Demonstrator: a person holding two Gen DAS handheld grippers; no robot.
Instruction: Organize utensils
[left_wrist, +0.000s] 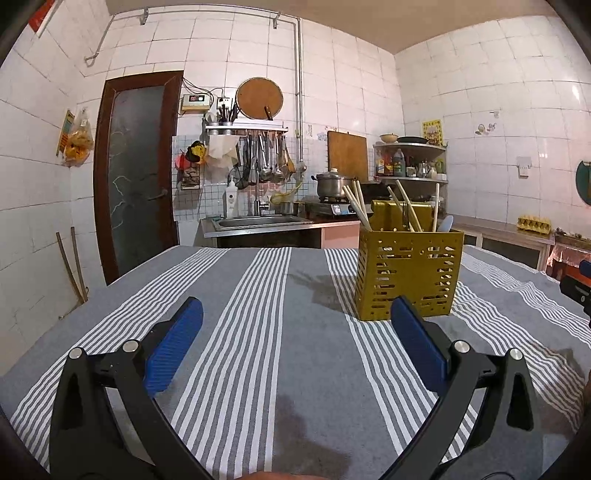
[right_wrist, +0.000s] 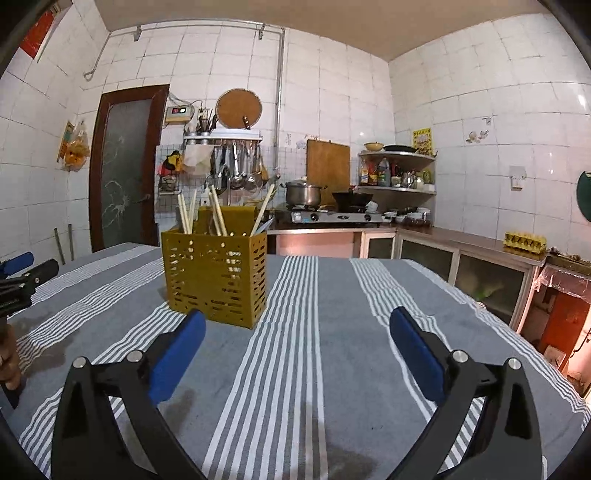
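Room: white-tiled kitchen; sink (left_wrist: 264, 221) and stove (right_wrist: 334, 216) against the far wall.
Table: covered by a grey striped cloth (left_wrist: 266, 332).
Holder: yellow perforated utensil holder (left_wrist: 408, 273) upright on the cloth near the table's far edge, containing chopsticks (left_wrist: 356, 206).
Left tool (left_wrist: 295, 328): fingers spread, nothing between them.
Right tool (right_wrist: 297, 332): fingers spread, nothing between them.

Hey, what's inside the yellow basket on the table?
Wooden chopsticks stand in the yellow basket, beside a pale spoon. Its walls hide their lower ends.
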